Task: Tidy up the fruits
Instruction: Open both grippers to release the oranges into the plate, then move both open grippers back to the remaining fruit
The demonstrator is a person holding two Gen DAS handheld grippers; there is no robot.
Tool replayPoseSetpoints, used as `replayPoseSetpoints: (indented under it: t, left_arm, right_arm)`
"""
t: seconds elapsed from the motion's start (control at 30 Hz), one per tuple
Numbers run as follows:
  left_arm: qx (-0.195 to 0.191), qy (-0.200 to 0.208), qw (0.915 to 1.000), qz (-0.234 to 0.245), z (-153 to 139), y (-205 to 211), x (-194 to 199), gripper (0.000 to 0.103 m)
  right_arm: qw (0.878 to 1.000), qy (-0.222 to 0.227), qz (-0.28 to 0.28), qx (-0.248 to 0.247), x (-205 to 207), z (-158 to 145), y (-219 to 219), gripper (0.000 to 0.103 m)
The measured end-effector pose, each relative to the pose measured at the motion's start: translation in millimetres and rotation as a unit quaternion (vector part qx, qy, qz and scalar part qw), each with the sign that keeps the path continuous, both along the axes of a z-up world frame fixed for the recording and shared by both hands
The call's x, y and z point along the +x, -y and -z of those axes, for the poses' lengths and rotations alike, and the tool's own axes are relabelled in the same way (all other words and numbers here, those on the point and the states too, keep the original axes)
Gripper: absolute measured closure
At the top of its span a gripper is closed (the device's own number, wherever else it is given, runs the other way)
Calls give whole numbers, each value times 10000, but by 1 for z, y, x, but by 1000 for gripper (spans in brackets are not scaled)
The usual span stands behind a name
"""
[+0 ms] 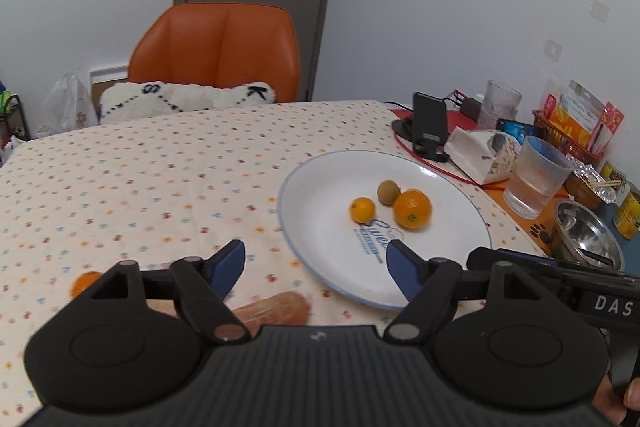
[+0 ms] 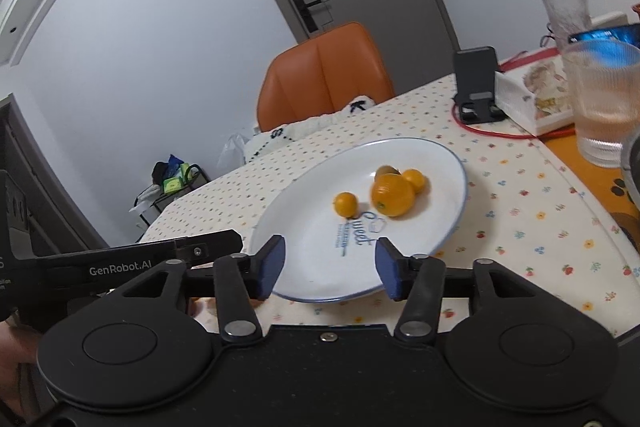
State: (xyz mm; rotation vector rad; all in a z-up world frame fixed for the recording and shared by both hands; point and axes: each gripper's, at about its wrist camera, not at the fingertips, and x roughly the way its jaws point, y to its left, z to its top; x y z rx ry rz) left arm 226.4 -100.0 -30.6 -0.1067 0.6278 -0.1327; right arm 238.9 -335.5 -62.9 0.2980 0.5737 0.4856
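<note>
Worktop (image 1: 140, 179) under a dotted cloth, bearing a white plate (image 1: 320, 259) just ahead of both tongs. Left tongs (image 1: 316, 269) and right tongs (image 2: 330, 269) both stand apart, empty. Beneath the left tongs lies a pale orange elongated fruit (image 1: 280, 309), its long axis crosswise to the fingers; the left hand appears nearer it. A small orange fruit (image 1: 82, 283) lies off their left. On the plate: large orange (image 1: 412, 209), small orange (image 1: 362, 209), kiwi (image 1: 388, 192).

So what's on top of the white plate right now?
The plate holds a large orange, a small orange and a kiwi. The right camera shows another small orange behind the large one, hidden from the left camera.
</note>
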Motion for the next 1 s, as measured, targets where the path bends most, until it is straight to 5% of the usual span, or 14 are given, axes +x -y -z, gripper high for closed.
replayPoseSetpoints:
  t: [1.0]
  left_arm:
    - [-130, 123, 9949, -994, -12, -97, -62, 18]
  right_arm:
    - [9990, 227, -254, -288, -33, -19, -55, 18]
